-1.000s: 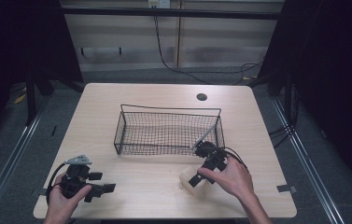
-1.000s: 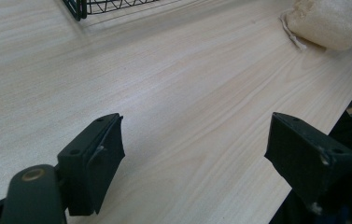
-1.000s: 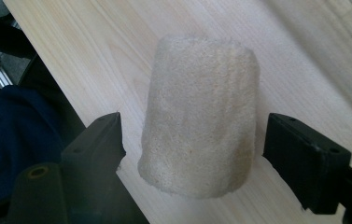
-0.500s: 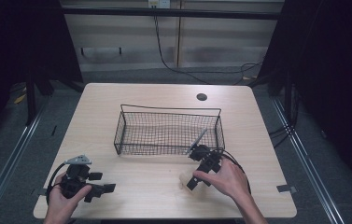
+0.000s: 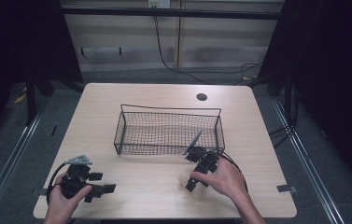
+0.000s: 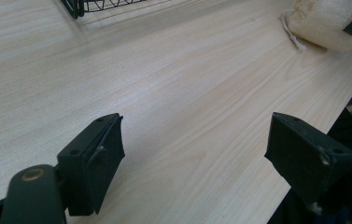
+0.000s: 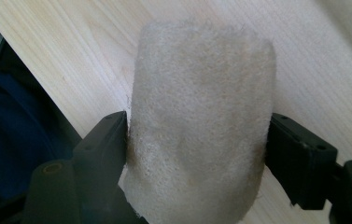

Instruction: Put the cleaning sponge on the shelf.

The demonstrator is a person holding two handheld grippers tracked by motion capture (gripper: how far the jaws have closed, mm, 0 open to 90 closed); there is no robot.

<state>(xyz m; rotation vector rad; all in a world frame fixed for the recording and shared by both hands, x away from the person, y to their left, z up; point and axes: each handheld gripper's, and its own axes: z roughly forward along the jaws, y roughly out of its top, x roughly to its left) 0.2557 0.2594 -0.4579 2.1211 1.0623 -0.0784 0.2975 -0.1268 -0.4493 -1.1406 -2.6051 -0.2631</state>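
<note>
A cream fuzzy roll [image 7: 201, 121] stands on the wooden table, pressed on both sides by the jaws of my right gripper [image 7: 197, 144]. In the high view, my right gripper [image 5: 191, 183] lies near the table's front edge, just in front of the black wire basket [image 5: 164, 135], and covers most of the roll. My left gripper [image 5: 101, 183] rests at the front left corner, open with nothing between its fingers [image 6: 94, 158]. In the left gripper view, the roll [image 6: 323, 21] shows far off at the top right.
The basket holds nothing and sits mid-table. A dark round grommet [image 5: 201, 97] is set in the far side of the table [image 5: 155, 205]. A small grey tape strip [image 5: 285, 189] lies at the front right. The table's front edge is close behind both hands.
My right gripper has slid slightly toward the front edge and come over the roll, which showed beside it before. The left gripper has stayed put.
</note>
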